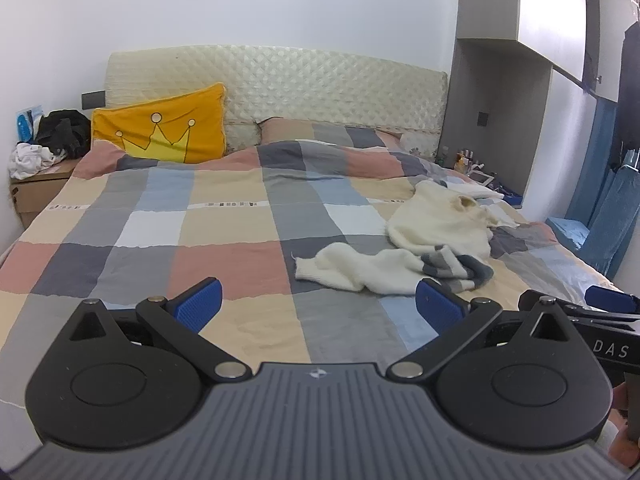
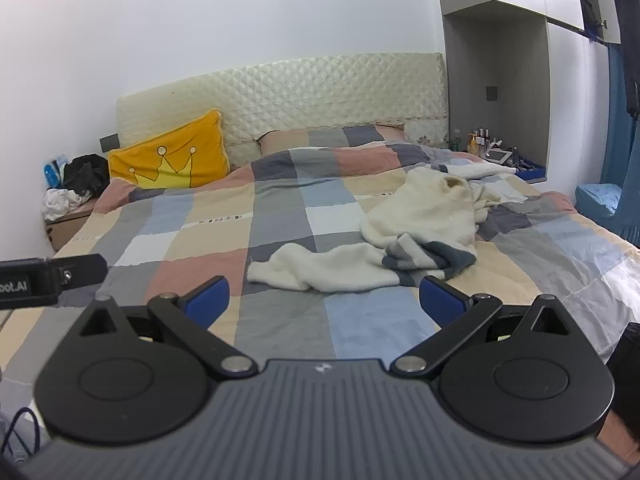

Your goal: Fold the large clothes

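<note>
A cream knit sweater (image 1: pixel 438 228) with grey-striped cuffs lies crumpled on the right half of the checked bedspread (image 1: pixel 192 216). One sleeve stretches left toward the bed's middle. It also shows in the right wrist view (image 2: pixel 424 216), on the bedspread (image 2: pixel 200 220). My left gripper (image 1: pixel 318 304) is open and empty, hovering above the bed's foot, short of the sleeve. My right gripper (image 2: pixel 324 300) is open and empty, also just short of the sleeve. The right gripper's edge shows at the right in the left wrist view (image 1: pixel 600 304); part of the left gripper's body shows at the left in the right wrist view (image 2: pixel 52 276).
A yellow crown pillow (image 1: pixel 164 128) leans on the quilted headboard (image 1: pixel 280 84). A nightstand with piled clothes (image 1: pixel 48 144) stands left of the bed. A niche shelf with bottles (image 2: pixel 488 144) and blue fabric (image 2: pixel 600 196) lie to the right.
</note>
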A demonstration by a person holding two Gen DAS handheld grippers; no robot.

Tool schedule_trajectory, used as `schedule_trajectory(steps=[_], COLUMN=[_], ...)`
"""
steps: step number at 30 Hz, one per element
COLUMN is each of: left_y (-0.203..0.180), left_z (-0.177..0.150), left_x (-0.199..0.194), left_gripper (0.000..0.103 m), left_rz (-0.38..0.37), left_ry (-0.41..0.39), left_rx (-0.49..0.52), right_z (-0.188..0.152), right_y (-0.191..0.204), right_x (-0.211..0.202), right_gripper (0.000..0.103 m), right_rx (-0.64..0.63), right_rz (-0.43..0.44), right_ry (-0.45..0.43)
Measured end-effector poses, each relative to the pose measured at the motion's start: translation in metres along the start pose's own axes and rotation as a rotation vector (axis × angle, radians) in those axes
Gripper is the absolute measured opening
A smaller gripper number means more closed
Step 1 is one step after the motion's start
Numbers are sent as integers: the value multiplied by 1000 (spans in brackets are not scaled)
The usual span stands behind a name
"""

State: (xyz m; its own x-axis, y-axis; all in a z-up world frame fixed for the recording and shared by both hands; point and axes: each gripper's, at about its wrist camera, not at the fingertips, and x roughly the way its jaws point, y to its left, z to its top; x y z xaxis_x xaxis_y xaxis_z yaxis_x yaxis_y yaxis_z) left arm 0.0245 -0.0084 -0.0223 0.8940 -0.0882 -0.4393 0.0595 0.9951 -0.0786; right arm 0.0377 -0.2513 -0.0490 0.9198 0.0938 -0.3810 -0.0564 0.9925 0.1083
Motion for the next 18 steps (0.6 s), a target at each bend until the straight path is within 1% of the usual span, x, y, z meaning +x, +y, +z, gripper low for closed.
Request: schedule_trajectory(steps=[8,12,15,18], left_y=[-5,-11,-17,-24], left_z=[4,6,9,12], left_x=[24,44,63,82], left_gripper=[103,103,103,103], left_rz=[-18,-34,-52,-71], left_ry=[15,32,43,50], left_rx=[14,20,29,45], right_z=[-3,-3,-3,-3], right_y=[-9,-18,-29,-40], right_x=[9,15,24,34], right_gripper=[103,103,103,103], right_rx=[17,26,53,76], right_rz=[-14,-32,-61,-73], right_ry=[10,19,34,43])
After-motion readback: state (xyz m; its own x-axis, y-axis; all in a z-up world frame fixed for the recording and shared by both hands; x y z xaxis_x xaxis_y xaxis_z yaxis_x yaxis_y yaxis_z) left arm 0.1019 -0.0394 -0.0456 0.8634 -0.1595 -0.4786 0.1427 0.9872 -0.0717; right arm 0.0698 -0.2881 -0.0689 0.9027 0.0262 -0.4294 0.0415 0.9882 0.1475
